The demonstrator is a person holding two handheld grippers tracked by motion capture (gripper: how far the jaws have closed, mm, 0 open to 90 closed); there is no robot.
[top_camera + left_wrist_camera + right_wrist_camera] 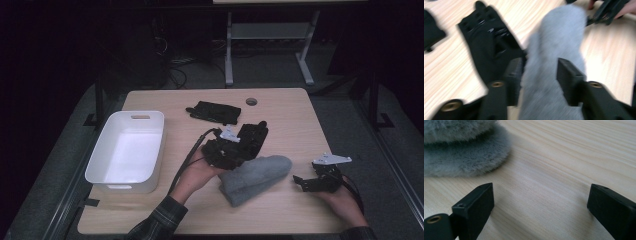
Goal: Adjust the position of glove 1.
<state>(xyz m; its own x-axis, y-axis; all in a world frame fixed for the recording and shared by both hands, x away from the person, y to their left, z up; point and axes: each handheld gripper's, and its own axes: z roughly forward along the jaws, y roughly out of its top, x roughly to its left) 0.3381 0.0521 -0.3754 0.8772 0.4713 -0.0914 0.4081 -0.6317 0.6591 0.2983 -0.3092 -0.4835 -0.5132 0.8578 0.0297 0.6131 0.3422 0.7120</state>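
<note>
The left gripper [539, 75] has its blocky black fingers [570, 80] astride a blurred, fuzzy grey glove [559, 50], apparently squeezing it, mid-table [300, 125]. Largest is one smooth white rectangular bin [125, 150], then two black gloves [212, 111]. The right gripper [540, 205] hovers, fingers wide apart, empty.

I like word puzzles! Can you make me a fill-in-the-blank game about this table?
1. The fluffy glove is ____ in colour.
2. The two flat gloves on the table are ____.
3. The white tub holds ____.
4. The fluffy glove sits between the jaws of the ____ hand-held gripper.

Missing words: grey; black; nothing; left
</note>
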